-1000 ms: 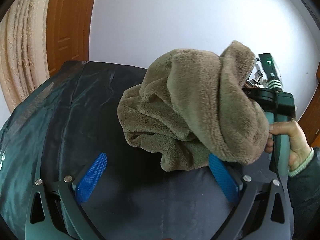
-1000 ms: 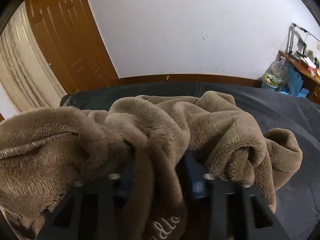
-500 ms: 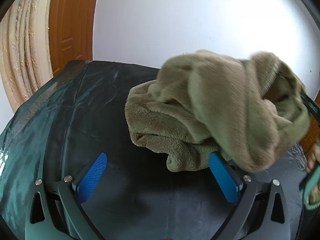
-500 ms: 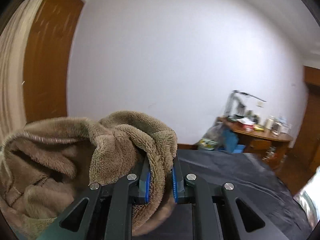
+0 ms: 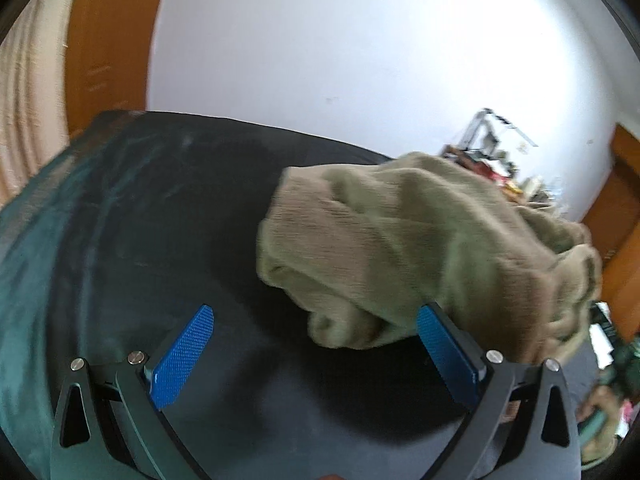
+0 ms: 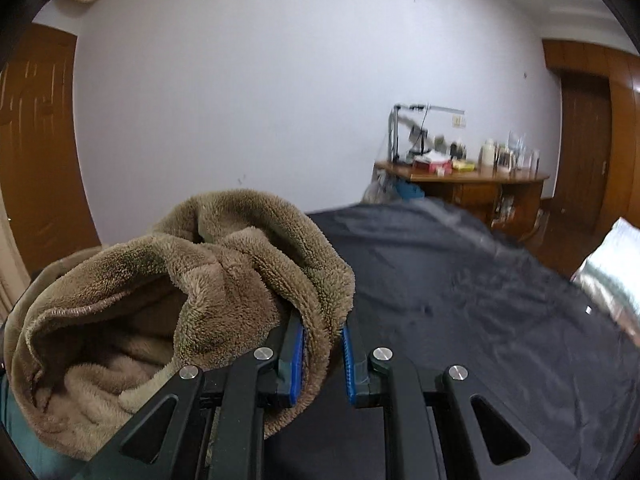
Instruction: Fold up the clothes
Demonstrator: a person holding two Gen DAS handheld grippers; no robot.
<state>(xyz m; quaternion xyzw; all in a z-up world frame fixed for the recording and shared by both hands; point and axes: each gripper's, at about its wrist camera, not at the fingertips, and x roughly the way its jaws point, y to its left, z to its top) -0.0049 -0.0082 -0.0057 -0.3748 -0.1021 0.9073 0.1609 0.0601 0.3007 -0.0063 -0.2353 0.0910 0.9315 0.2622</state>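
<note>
Fleece garment (image 6: 192, 304) is pinched by a fold of its rim between the right gripper's (image 6: 323, 362) clenched fingers, bunching toward the lower left over the dark bed (image 6: 460, 280), while the left gripper (image 5: 316, 356) hangs wide open and empty, the cloth at its right finger.

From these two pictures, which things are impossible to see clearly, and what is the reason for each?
- Fleece garment, right wrist view: its type and full shape; it is bunched and cut off by the left edge.
- Fleece garment, left wrist view: motion blur hides the texture.
- Right claw: how deep its grip goes; the pile covers the pads.
- Person's hand, left wrist view: blurred at the edge.
- Desk items: too small.
</note>
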